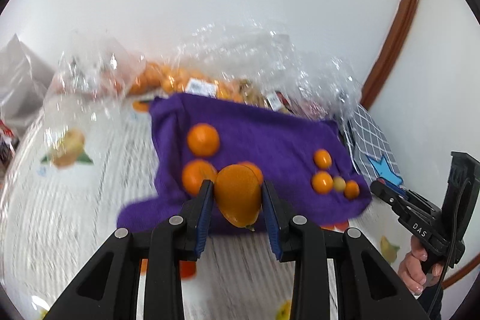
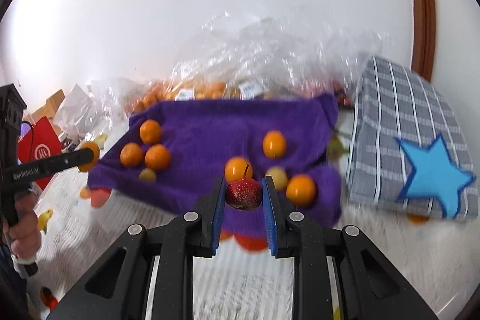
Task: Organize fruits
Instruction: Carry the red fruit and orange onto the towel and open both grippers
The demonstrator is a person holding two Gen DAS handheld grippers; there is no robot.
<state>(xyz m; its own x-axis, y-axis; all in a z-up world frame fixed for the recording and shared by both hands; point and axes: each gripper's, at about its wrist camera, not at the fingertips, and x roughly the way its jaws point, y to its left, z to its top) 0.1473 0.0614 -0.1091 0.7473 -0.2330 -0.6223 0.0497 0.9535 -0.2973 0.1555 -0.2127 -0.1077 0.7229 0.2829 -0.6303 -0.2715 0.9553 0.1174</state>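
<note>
My left gripper [image 1: 237, 194] is pinching an orange fruit [image 1: 238, 194], an elongated one, pads pressed on both its sides, sitting dead centre of the left wrist view. My right gripper [image 2: 243, 192] is clamped on a small red speckled fruit [image 2: 243, 194] with a stem sticking up at 12 o'clock.

Both are held above a purple cloth [image 1: 270, 134] spread on the surface [image 1: 75, 215], which has a white fruit-print cover. From the right wrist cam, three oranges [image 2: 145, 149] bunch at about 10 o'clock on the cloth, and a few smaller orange and yellowish ones [image 2: 274, 143] sit right around the red fruit from 12 to 3 o'clock.

Further out at 12 o'clock there are clear plastic bags [image 2: 240, 62] with more orange fruit inside, pretty blurry. At 3 o'clock is a grey checked cushion [image 2: 399, 116] with a blue star [image 2: 432, 170].
</note>
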